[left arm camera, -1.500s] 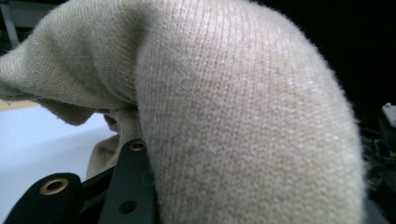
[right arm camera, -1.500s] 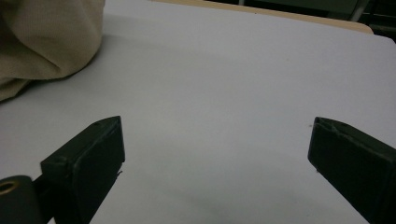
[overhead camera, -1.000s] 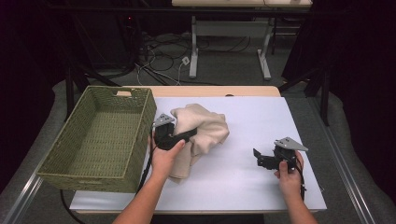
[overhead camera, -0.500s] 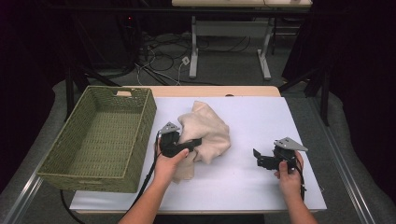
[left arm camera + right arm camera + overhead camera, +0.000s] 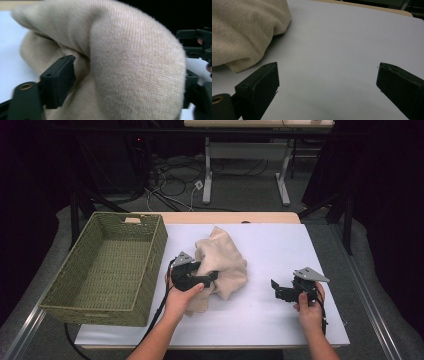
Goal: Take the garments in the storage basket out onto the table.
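Observation:
A beige knitted cloth (image 5: pixel 222 265) lies bunched on the white table (image 5: pixel 280 245), right of the basket. My left gripper (image 5: pixel 212 276) lies level against its near left side. In the left gripper view a thick fold of the cloth (image 5: pixel 125 62) sits between the jaws of the left gripper (image 5: pixel 125 82). They have just been opening and stand apart, the right one partly hidden. My right gripper (image 5: pixel 276 287) rests to the right, clear of the cloth. In the right gripper view the right gripper (image 5: pixel 328 80) is wide open over bare table, the cloth (image 5: pixel 242 30) at upper left.
A green woven basket (image 5: pixel 150 265) stands at the table's left side with nothing in it. A bare wooden strip (image 5: pixel 225 217) runs along the table's far edge. Beyond it are cables and desk legs on a dark floor. The other gripper (image 5: pixel 197 42) shows past the fold.
The left gripper has pushed a little to the right into the cloth, which has bunched up higher and folded over. Its jaws have opened. The right hand has kept still.

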`<state>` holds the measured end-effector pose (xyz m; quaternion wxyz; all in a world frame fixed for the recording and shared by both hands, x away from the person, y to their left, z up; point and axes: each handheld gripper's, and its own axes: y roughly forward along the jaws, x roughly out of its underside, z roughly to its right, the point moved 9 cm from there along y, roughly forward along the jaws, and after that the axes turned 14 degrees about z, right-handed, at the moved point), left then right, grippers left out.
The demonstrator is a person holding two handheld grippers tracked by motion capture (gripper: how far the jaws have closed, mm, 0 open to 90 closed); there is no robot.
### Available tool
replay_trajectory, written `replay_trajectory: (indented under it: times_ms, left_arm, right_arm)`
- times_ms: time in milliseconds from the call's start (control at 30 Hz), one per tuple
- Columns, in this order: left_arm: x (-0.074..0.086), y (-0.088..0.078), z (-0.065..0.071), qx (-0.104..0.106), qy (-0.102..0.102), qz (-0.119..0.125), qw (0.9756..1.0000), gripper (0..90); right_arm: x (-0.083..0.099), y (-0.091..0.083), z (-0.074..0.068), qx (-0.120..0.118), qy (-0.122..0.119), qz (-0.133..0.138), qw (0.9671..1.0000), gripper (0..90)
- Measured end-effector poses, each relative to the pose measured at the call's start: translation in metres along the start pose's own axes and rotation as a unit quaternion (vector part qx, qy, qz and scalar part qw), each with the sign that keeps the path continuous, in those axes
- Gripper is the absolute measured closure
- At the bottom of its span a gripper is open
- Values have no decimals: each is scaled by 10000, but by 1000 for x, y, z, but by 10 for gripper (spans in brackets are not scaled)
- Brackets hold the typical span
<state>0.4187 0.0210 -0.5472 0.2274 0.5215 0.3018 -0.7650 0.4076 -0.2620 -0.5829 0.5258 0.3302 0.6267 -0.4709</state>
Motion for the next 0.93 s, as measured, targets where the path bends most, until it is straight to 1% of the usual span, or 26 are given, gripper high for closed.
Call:
replay_trajectory:
  times_ms: [67, 133, 200, 233, 333, 367, 400, 433, 467, 500, 533, 600, 633, 700, 733, 767, 867, 933]
  left_arm:
    - [-3, -3, 2, 56, -50, 36, 10000, 154]
    - [-6, -6, 3, 71, -14, 63, 10000, 119]
    - [-9, -11, 4, 72, 83, 95, 9999, 89]
    - [-11, -13, 5, 76, 86, 120, 9999, 75]
    - [-17, -20, 8, 125, 39, 200, 9997, 30]
    - [-20, -23, 8, 128, 41, 240, 9996, 18]
    - [-22, -25, 9, 133, 12, 308, 9994, 4]
    - [-23, -28, 9, 142, 35, 294, 9995, 5]
    - [-25, -32, 9, 131, 37, 325, 9994, 5]
    - [-28, -34, 9, 123, 25, 411, 9991, 4]
    - [-29, -38, 8, 138, 12, 421, 9990, 4]
    - [-30, -45, 8, 135, 77, 455, 9988, 4]
    - [-31, -48, 7, 96, 110, 468, 9988, 5]
    - [-30, -55, 6, 87, 100, 497, 9987, 4]
    - [-31, -58, 5, 74, 130, 547, 9984, 4]
    - [-30, -61, 5, 71, 95, 568, 9983, 4]
    - [-30, -71, 3, 91, 164, 675, 9975, 4]
    - [-28, -74, 2, 117, 173, 679, 9975, 4]
  right_arm:
    - [0, 0, 0, 11, 19, -6, 10000, 42]
    - [0, 0, 0, 1, -7, 1, 10000, 42]
    - [0, 0, 0, 1, 1, 6, 10000, 42]
    - [0, 0, 0, 10, 21, 1, 10000, 42]
    - [0, 0, -1, 12, 25, 3, 10000, 42]
    - [0, -1, 0, 26, 1, -25, 10000, 42]
    - [0, 0, -1, 20, 3, 7, 10000, 42]
    - [0, 0, -1, 17, 9, 10, 10000, 42]
    - [0, -1, -1, 20, 24, 6, 10000, 42]
    - [0, -1, -1, 24, 8, 10, 10000, 42]
    - [0, -1, -1, 17, 14, 2, 10000, 42]
    - [0, -1, -1, 22, 9, 1, 10000, 42]
    - [0, -1, -1, 28, 29, 2, 10000, 42]
    - [0, -1, -2, 28, 24, 3, 10000, 42]
    - [0, -1, -2, 28, 26, 3, 10000, 42]
    - [0, -1, -2, 35, 30, 0, 10000, 42]
    - [0, -1, -2, 14, 10, -12, 10000, 42]
    - [0, -1, -3, 12, 31, -9, 10000, 41]
